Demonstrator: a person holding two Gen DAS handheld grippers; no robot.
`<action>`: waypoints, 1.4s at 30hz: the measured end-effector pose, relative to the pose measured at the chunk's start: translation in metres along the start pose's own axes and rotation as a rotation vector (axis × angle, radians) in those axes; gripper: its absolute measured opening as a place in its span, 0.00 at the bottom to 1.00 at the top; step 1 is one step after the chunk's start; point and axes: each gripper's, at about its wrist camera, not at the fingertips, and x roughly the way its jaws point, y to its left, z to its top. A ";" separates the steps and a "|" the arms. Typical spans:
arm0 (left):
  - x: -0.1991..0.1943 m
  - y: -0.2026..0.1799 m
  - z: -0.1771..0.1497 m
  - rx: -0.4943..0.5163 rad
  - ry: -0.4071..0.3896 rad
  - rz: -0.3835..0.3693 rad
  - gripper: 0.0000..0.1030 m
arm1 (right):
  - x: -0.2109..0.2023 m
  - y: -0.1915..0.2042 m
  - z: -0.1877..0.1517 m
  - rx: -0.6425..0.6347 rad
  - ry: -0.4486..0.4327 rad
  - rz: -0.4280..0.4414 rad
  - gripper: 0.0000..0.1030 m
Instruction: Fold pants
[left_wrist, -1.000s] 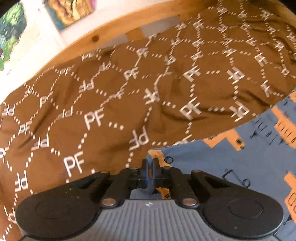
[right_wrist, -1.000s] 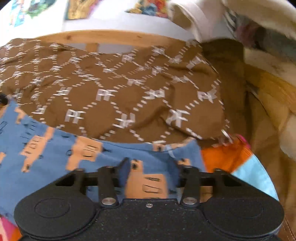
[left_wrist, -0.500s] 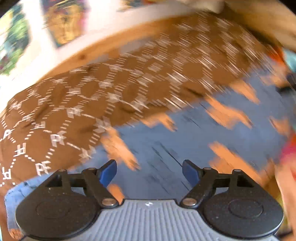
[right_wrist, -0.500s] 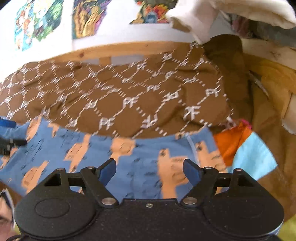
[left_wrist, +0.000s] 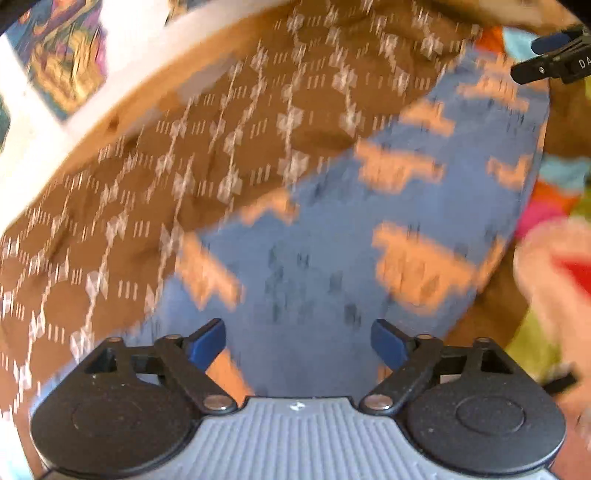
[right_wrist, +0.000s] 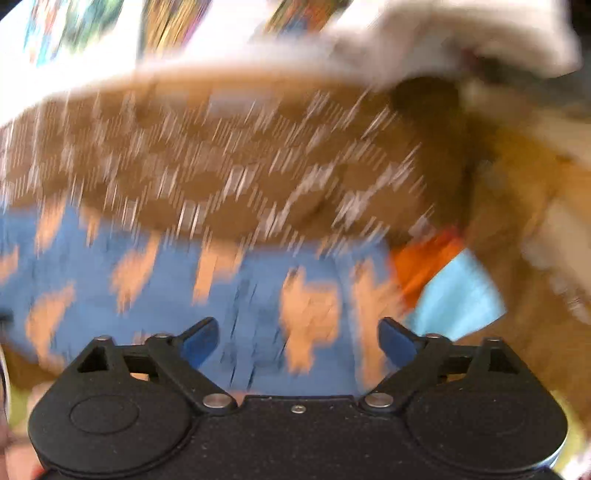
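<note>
The blue pants with orange figures (left_wrist: 332, 258) lie flat on a brown patterned blanket (left_wrist: 184, 166), blurred by motion. My left gripper (left_wrist: 297, 343) hovers over the near end of the pants. Its jaws are wide and still opening, with nothing pinched between the blue pads. In the right wrist view the pants (right_wrist: 240, 288) stretch across to the left. My right gripper (right_wrist: 297, 339) is above their right end, its jaws also opening and gripping nothing. Part of the right gripper (left_wrist: 554, 62) shows at the top right of the left wrist view.
A wooden bed frame (left_wrist: 122, 107) and a wall with colourful pictures (left_wrist: 62, 62) lie beyond the blanket. Orange and light blue cloth (right_wrist: 443, 288) sits by the pants' right end. Pale bedding (right_wrist: 461, 44) is piled at the back right. More bright cloth (left_wrist: 546, 192) lies to the right.
Both grippers let go of the pants edge and opened wide. The left view swung right along the pants and rolled. The right gripper drew back and up a little.
</note>
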 end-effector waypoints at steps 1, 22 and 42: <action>0.002 -0.002 0.014 0.014 -0.033 -0.012 0.89 | -0.007 -0.006 0.000 0.059 -0.046 -0.018 0.99; 0.113 -0.119 0.232 0.049 -0.234 -0.372 0.91 | -0.008 -0.052 -0.038 0.498 -0.058 -0.082 0.60; 0.107 -0.116 0.230 -0.058 -0.188 -0.313 0.97 | 0.006 -0.077 -0.048 0.663 -0.013 -0.044 0.15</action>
